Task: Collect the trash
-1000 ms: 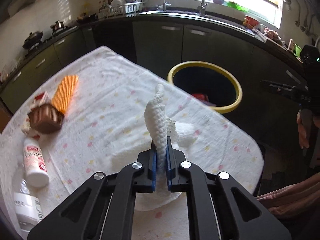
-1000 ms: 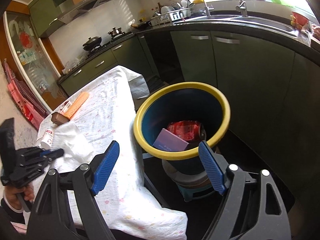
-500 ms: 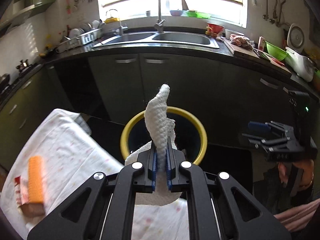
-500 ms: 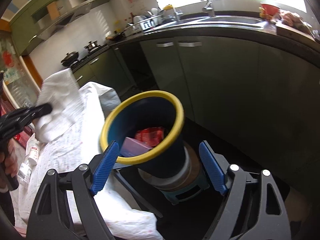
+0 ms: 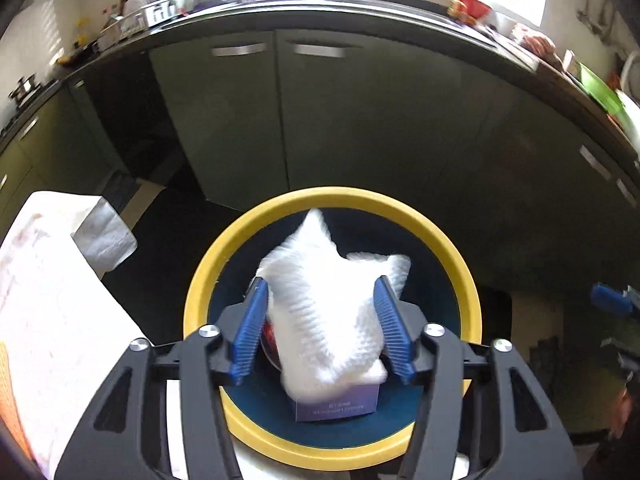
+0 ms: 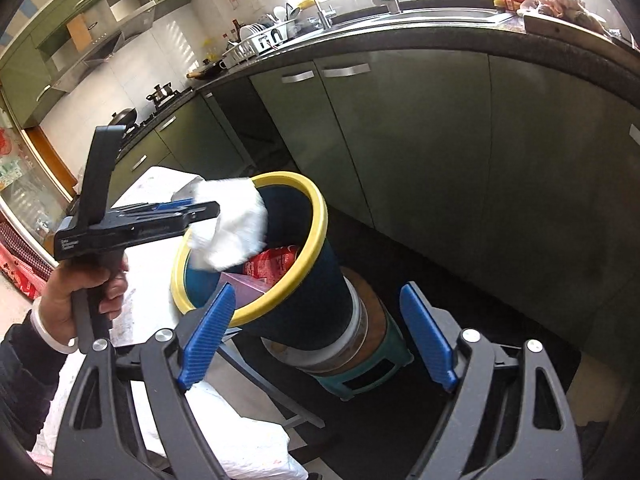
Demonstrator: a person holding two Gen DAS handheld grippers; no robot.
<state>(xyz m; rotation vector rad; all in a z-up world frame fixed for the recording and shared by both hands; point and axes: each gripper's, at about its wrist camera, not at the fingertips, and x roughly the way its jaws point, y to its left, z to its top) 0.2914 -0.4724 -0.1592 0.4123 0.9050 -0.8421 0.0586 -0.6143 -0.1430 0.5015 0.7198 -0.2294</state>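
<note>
purple box (image 5: 337, 405) label, too blurred to read (likewise elsewhere)

You see the crumpled white paper towel (image 5: 328, 312) just above the mouth of the yellow-rimmed dark blue bin (image 5: 208, 280). Inside the bin lie a purple box (image 5: 336, 406) and a red wrapper (image 6: 272, 262).

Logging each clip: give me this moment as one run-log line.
left gripper: opening, tissue between pads over bin | right gripper: open, empty | in bin: box, red wrapper
</note>
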